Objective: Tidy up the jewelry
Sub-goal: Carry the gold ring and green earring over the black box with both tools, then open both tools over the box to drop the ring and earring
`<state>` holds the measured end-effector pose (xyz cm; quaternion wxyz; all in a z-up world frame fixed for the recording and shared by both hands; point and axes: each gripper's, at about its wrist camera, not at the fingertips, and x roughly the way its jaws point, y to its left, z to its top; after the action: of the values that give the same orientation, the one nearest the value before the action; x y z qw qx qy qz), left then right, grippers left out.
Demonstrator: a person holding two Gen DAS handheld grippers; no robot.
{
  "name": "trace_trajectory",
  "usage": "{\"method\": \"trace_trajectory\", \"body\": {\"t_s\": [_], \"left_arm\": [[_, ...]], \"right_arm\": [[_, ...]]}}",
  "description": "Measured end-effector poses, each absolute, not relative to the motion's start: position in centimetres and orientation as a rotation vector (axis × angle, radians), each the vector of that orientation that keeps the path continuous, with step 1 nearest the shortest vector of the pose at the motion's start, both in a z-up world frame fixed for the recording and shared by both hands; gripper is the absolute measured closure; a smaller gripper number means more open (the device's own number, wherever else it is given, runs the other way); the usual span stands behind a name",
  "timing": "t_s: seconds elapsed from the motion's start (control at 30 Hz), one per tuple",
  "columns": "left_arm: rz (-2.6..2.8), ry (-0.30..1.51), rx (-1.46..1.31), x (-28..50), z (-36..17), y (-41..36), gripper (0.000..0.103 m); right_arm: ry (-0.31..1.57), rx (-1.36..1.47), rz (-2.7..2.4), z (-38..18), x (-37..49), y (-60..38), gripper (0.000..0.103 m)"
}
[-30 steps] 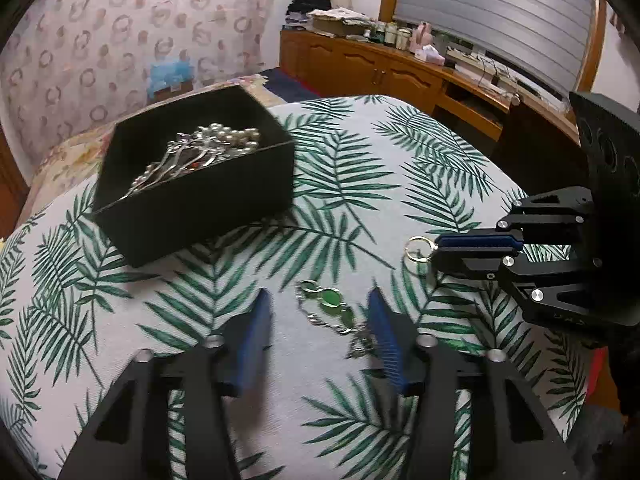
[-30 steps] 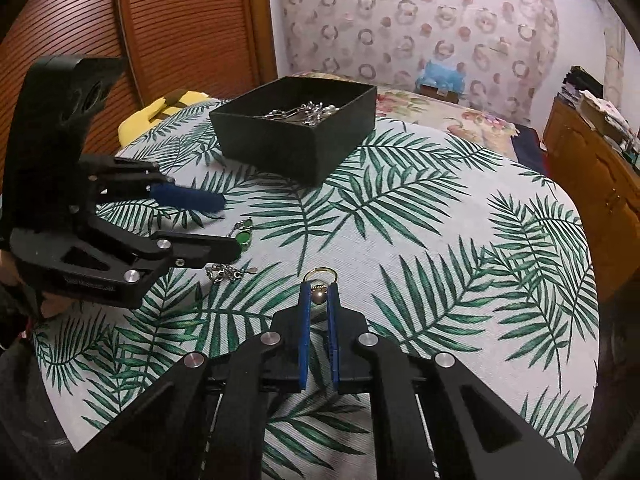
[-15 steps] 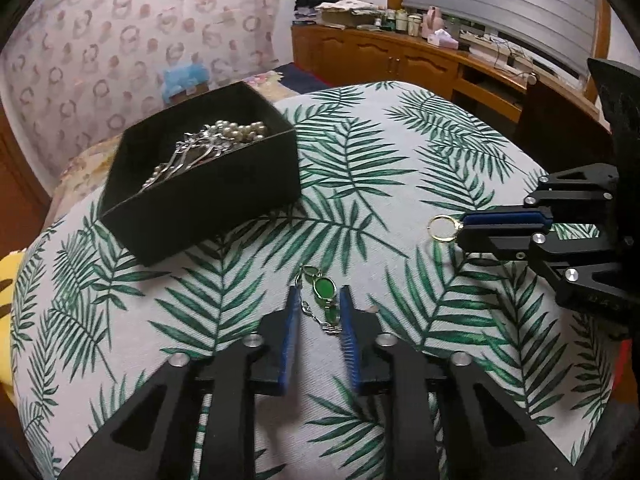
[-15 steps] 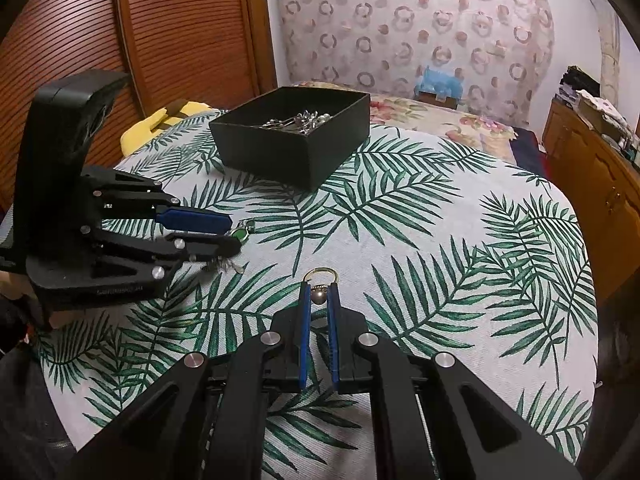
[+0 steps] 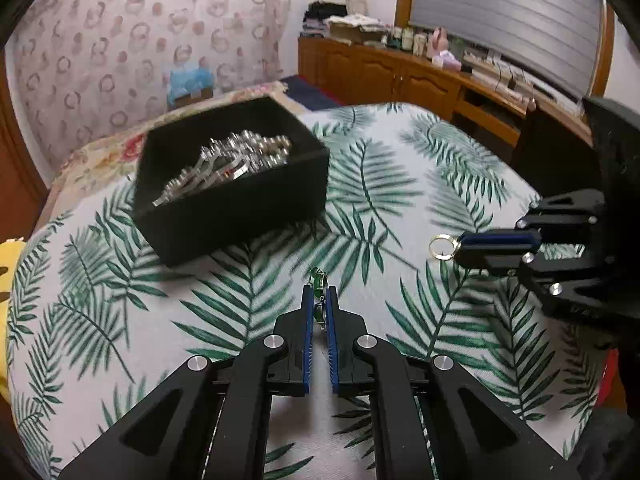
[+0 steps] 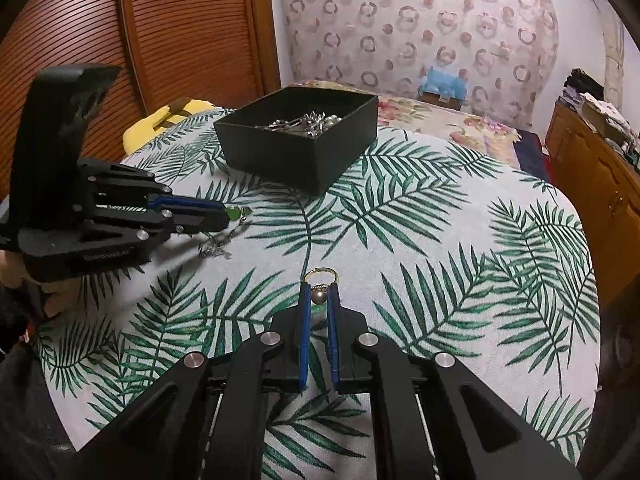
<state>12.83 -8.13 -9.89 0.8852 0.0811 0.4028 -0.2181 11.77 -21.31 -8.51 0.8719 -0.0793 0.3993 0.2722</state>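
On leaf-print surface (image 5: 400, 184): left tool (image 5: 320, 296) clamped narrow on green-stone chain (image 5: 319, 280); right tool (image 6: 319, 294) pinching gold ring (image 6: 320, 274). Chain's dangling tail visible only from right wrist.

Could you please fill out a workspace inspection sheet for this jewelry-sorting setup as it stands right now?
Surface: round table under a palm-leaf cloth; a bare stretch on its right half.
Job's things: open black box with silver jewelry piled inside; green-stone chain; gold ring.
Clutter: yellow item at the table's far-left edge.
Grippers: left claw shut on the green-stone chain, whose tail trails to the cloth; right claw shut on the gold ring.
Cables: nothing seen.
Surroundings: floral bed, patterned wall, wooden slatted doors, wooden sideboard with small items on top.
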Motion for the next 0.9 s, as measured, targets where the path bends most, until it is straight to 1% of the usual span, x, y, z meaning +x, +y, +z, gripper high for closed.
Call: {"method": "trace_trajectory", "body": {"t_s": [0.37, 0.6, 0.9], "left_arm": [[-0.442, 0.752, 0.091, 14.7, -5.3, -5.8, 0.098], [-0.410, 0.683, 0.082, 16.8, -2.6, -4.5, 0.098], [-0.375, 0.675, 0.068, 20.4, -2.4, -3.1, 0.098]], "right_arm": [[0.753, -0.198, 0.607, -5.2, 14.4, -19.0, 0.094], [0.711, -0.208, 0.623, -3.5, 17.5, -17.0, 0.094], [0.723, -0.193, 0.652, -3.4, 21.2, -15.2, 0.094]]}}
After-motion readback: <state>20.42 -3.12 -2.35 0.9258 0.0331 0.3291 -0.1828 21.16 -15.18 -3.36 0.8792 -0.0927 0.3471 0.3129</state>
